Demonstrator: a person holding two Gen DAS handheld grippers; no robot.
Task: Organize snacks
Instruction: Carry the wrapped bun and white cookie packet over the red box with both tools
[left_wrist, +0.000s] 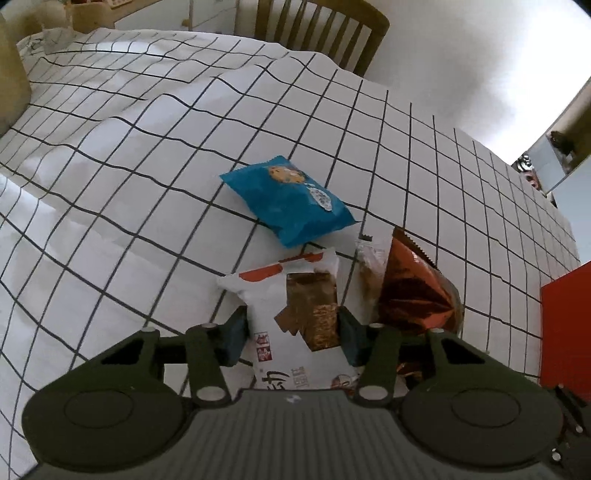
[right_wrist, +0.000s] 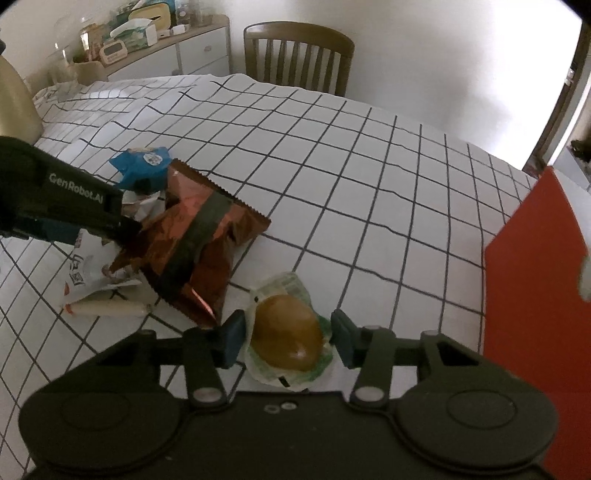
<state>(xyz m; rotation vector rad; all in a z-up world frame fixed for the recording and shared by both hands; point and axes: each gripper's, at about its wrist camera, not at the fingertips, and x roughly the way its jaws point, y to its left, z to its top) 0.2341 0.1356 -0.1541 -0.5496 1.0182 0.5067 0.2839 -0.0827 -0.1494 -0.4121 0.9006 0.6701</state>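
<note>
1. Table under a white cloth with a black grid (left_wrist: 406, 147); a wooden chair (right_wrist: 299, 55) stands at the far edge.
2. Left gripper (left_wrist: 291, 328) points steeply down over a white snack packet (left_wrist: 291, 332) printed in red. Its 2 pads sit against the packet's sides and pinch it.
3. Just beside that packet, toward the red box, lies a copper-brown foil bag (right_wrist: 199, 251), touching it. A blue cookie bag (left_wrist: 288, 199) lies flat a little further in from the near edge, apart from the white packet.
4. Right gripper (right_wrist: 288, 336) straddles a round brown bun in a clear green-printed wrapper (right_wrist: 288, 332). The wrapper fills the gap; both pads meet its edges.
5. The bun lies near the foil bag's lower corner, between it and the red box (right_wrist: 535, 288).
6. The red box stands upright at the table's right edge.
</note>
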